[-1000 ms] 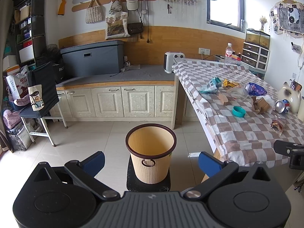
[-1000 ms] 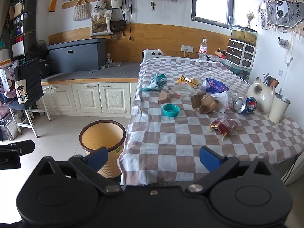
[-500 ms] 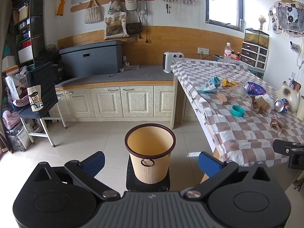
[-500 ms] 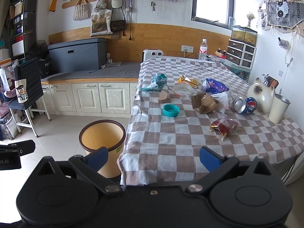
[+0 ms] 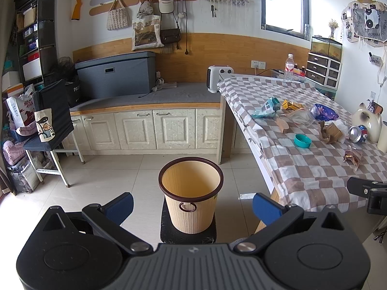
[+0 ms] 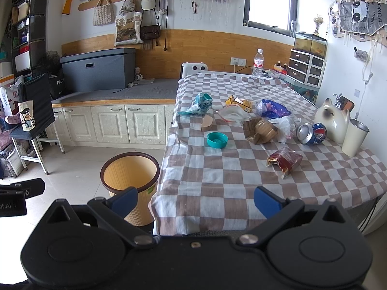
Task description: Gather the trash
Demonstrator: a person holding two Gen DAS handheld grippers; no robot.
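A beige ribbed bin (image 5: pixel 191 200) (image 6: pixel 130 181) with a dark rim stands empty on the floor beside the checked table (image 6: pixel 217 188). Trash lies on the cloth: a teal lid (image 6: pixel 217 140), a red-brown wrapper (image 6: pixel 285 160), crumpled brown paper (image 6: pixel 260 130), a crushed can (image 6: pixel 310 133), a teal packet (image 6: pixel 198 104), a blue bag (image 6: pixel 274 108) and yellow cartons (image 6: pixel 239 102). My left gripper (image 5: pixel 192 205) is open in front of the bin. My right gripper (image 6: pixel 196 199) is open at the table's near edge. Both are empty.
A ceramic cat (image 6: pixel 335 120) and a cream cup (image 6: pixel 354 137) stand at the table's right side, a water bottle (image 6: pixel 258 64) at the far end. Low cabinets (image 5: pixel 145 128) with a grey box line the back wall. A folding stand (image 5: pixel 48 130) with bags is left.
The left wrist view has drifted slightly to the right. The right wrist view is unchanged and both grippers stay open.
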